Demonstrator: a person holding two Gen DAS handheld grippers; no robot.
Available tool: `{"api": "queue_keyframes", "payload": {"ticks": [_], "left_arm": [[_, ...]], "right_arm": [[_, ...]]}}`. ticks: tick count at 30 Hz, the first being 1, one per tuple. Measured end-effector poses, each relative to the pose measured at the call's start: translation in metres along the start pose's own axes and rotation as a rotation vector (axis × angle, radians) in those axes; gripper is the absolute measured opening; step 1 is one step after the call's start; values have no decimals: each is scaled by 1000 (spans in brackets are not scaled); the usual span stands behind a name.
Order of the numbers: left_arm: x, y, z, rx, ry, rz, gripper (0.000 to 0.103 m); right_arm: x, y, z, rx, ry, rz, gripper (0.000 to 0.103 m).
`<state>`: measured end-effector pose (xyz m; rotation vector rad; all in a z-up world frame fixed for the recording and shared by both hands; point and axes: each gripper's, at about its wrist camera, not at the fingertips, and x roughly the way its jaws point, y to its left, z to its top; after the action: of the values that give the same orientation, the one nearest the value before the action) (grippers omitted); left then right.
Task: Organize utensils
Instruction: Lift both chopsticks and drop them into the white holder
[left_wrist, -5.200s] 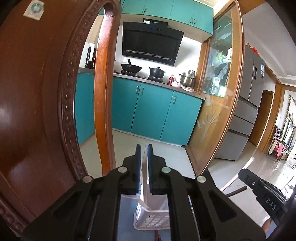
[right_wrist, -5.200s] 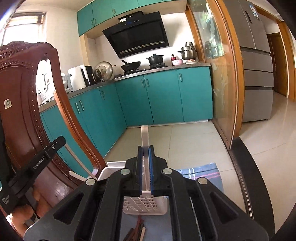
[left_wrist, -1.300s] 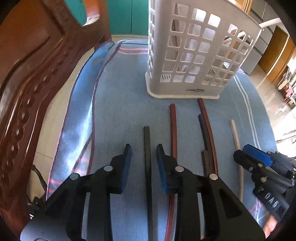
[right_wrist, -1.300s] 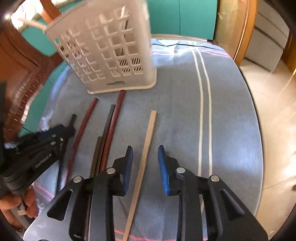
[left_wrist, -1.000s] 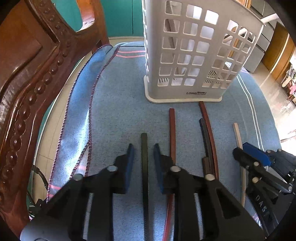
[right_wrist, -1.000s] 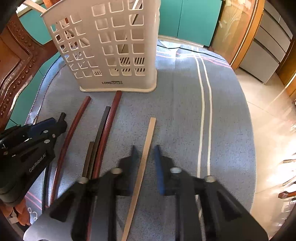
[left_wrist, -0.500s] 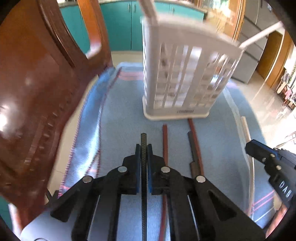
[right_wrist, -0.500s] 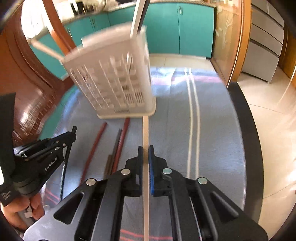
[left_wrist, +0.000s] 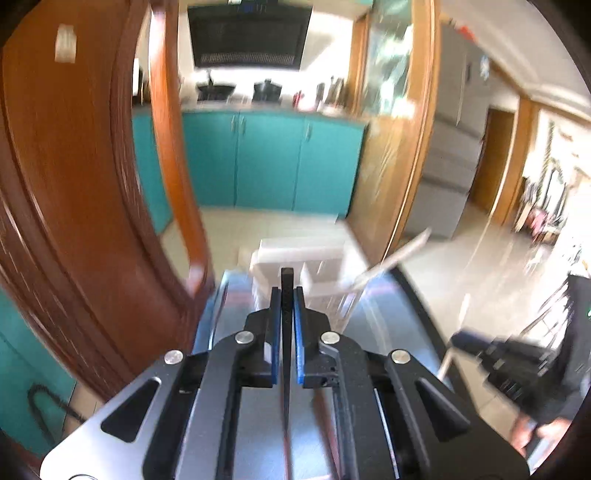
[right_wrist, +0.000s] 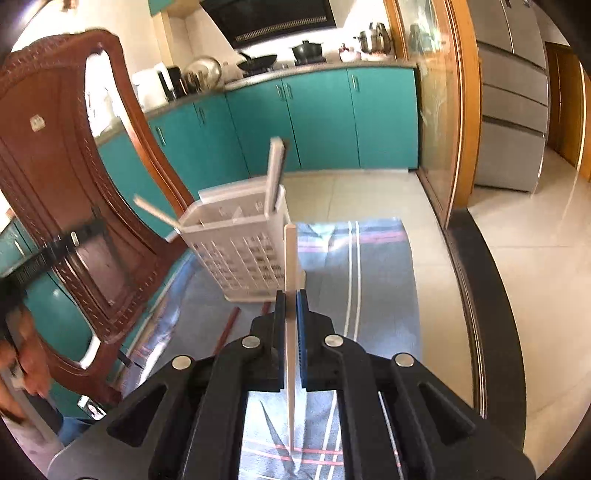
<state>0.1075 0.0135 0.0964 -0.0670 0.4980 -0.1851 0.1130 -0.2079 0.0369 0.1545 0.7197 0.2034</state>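
My left gripper (left_wrist: 284, 295) is shut on a black chopstick (left_wrist: 286, 291) and holds it lifted, pointing toward the white perforated utensil basket (left_wrist: 306, 266). My right gripper (right_wrist: 290, 299) is shut on a pale wooden chopstick (right_wrist: 290, 258), raised above the blue cloth (right_wrist: 373, 280) in front of the basket (right_wrist: 243, 258). Pale utensils (right_wrist: 275, 173) stand in the basket. A reddish chopstick (right_wrist: 227, 328) lies on the cloth near the basket's base. The right gripper shows blurred in the left wrist view (left_wrist: 509, 358).
A carved wooden chair back (right_wrist: 66, 206) stands close on the left, also in the left wrist view (left_wrist: 74, 177). The table's dark rim (right_wrist: 480, 295) curves on the right. Teal kitchen cabinets (right_wrist: 321, 118) and a fridge (right_wrist: 513, 92) are beyond.
Both grippers closed on their chopsticks about half a second ago and have since lifted them off the cloth, tilting up so the views now look across the basket top.
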Motion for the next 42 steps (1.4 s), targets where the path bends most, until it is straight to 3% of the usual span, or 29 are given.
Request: {"api": "queue_keyframes", "payload": {"ticks": [6,10,12,17,22,29,31,33,42], "left_arm": [[-32,14,65,-88,-206,-65,7],[-18,32,79,-165,-287,-26,7],[3,40,75,-178,-275,0,7],[60,47,55,-184,-139,32,7],[93,44,38,-159,-47,48,7],[93,47,35,-143,-41,44,11],[87,49,32,-148,-57,42,28],[76,51,26,-154,-78,30,33],[66,45,5,-61,-31,30,36]], "right_arm": [[-20,7,15,-21,-64,2,7],[-16,10,17,-26,-55,-2,6],[-13,12,17,-32,-47,-8,6],[-18,17,31,-32,-70,14,6],[-45,24,67,1,-222,73,6],[-63,37,100,42,-408,80,6],[-57,41,107,46,-455,64,7],[-49,46,113,30,-484,36,7],[23,53,99,-40,-414,-17,7]]}}
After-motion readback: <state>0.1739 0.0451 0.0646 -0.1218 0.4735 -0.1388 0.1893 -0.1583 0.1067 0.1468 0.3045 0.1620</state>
